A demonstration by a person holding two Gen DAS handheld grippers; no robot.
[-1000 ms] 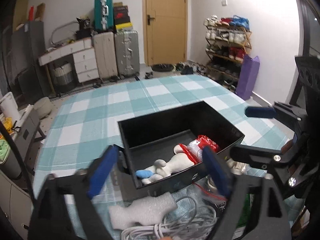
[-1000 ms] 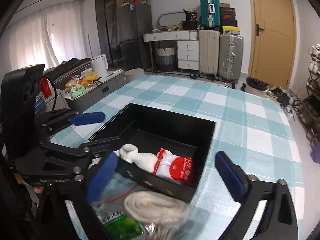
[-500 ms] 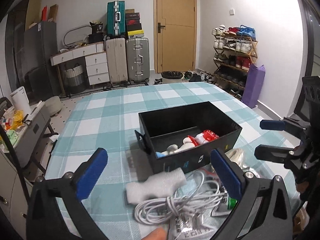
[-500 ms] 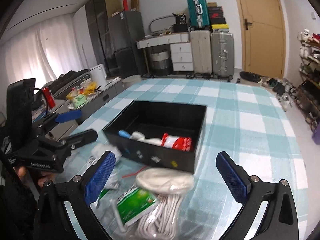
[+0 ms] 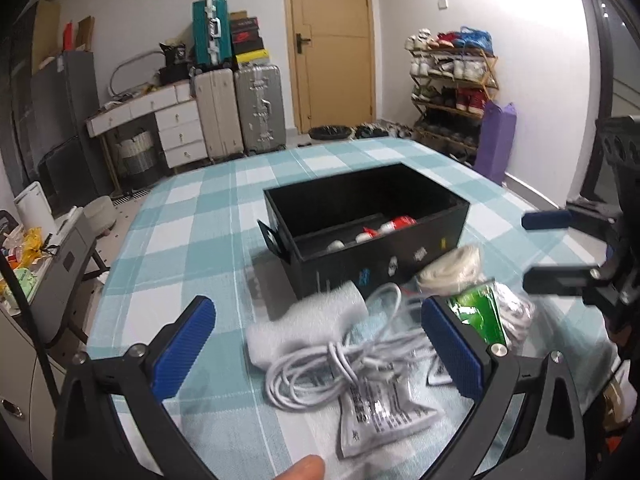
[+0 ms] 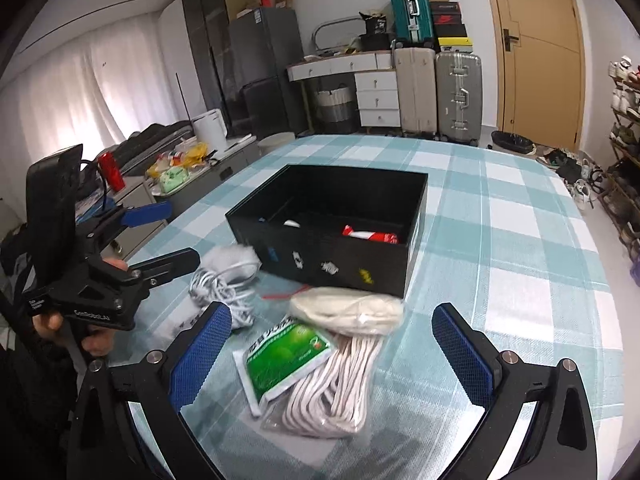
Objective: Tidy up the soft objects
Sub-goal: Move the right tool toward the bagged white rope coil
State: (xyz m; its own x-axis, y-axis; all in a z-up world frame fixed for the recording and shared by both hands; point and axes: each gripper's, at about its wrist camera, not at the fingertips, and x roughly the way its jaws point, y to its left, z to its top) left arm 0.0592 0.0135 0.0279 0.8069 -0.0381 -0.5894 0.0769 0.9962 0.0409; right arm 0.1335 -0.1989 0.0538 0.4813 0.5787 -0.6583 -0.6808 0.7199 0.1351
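left tongs [image 6: 160, 236] body: faint white brand lettering | packets' print: too blurred to read

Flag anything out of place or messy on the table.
Several items lie piled outside the black box: a white cable, foam piece, green packet and bagged rope. Nothing looks spilled or damaged.

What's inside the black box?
Inside the black box lies a white stuffed toy wearing something red and white. The near wall hides most of it and the box floor.
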